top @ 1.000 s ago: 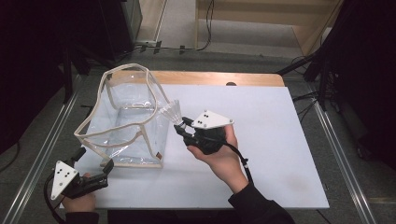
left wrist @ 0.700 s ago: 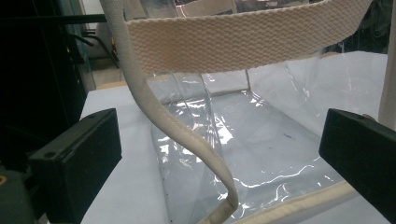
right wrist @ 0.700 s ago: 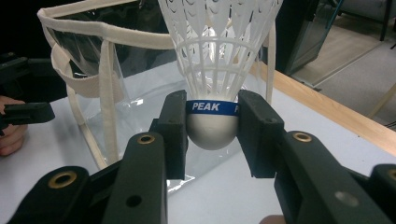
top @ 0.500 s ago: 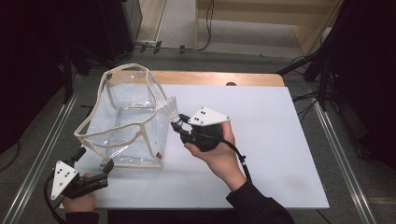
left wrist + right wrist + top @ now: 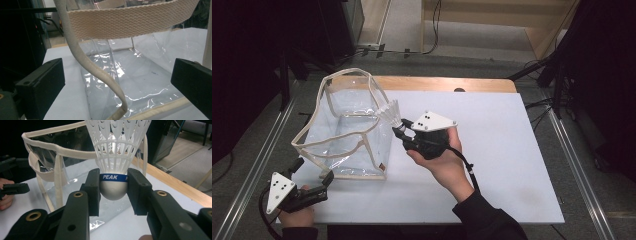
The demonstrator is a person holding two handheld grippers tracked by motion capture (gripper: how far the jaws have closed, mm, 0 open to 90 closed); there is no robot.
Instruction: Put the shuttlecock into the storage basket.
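Gripping a white shuttlecock (image 5: 116, 157) by its cork beside the clear bag (image 5: 344, 127) on the surface (image 5: 512, 150), the right hand-held gripper (image 5: 402, 131) should lift over the rim before releasing, while the left hand-held gripper (image 5: 314, 177) waits open nearby.

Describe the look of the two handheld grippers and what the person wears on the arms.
Both the left gripper and the right gripper are black, with blocky rectangular jaws, brass-coloured rivets, a black trailing cable and a grey triangular plate bearing black dots. The right forearm wears a dark sleeve.
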